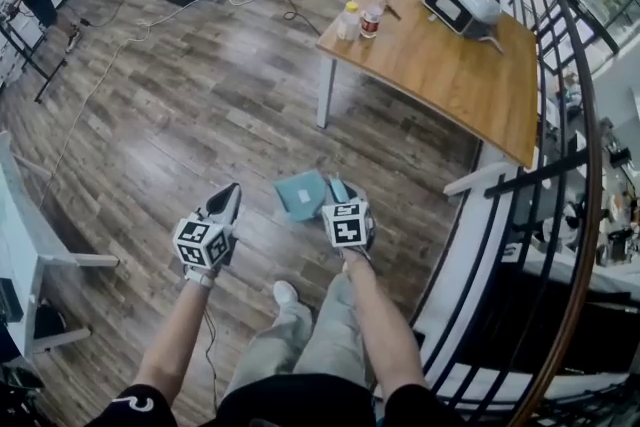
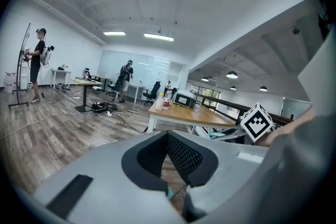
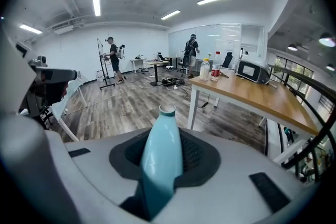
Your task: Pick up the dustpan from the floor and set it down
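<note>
Above the grey-brown wood-plank floor (image 1: pixel 200 115), we have the pale teal plastic dustpan (image 1: pixel 302 194) lifted clear, its tapered handle (image 3: pixel 160 160) clamped in the right gripper (image 1: pixel 340 197) so it hangs ahead for setting down, while the left gripper (image 1: pixel 232 194), jaws together and seemingly empty, hovers alongside.

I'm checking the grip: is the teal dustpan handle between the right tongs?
Yes, the right gripper view shows the teal dustpan handle clamped between the dark pads of the right tongs.
</note>
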The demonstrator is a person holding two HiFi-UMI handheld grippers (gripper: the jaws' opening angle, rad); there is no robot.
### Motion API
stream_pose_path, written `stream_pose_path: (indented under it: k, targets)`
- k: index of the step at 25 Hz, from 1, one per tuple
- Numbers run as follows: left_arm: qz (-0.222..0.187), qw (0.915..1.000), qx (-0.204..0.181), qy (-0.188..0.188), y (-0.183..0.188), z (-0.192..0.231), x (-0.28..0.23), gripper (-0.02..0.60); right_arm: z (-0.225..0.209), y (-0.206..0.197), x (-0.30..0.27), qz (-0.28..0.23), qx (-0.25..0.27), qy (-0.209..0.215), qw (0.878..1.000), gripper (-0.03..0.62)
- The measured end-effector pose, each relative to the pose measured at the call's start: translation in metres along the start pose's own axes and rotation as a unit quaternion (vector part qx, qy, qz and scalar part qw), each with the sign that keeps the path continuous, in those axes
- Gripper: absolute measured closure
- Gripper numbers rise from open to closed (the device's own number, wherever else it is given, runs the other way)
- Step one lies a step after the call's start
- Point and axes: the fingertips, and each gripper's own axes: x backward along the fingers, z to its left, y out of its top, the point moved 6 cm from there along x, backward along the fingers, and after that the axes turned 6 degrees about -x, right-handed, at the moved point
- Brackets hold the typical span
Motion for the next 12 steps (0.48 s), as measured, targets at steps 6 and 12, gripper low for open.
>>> stream_pose_path:
  k: [6,12]
  targets:
    - [-0.008,0.9999,-0.008,-0.011,0.031,-0.014,0.013,0.583,-0.003,0.043,0.045,-0.020,-0.003,-0.005,1.000,0.503]
    - [-0.020,0.9995,-0.020,-0.017,0.070,-0.018,0.024,0.583,-0.001,0.088,0.087,-0.028,0.005,-0.003,1.000,0.502]
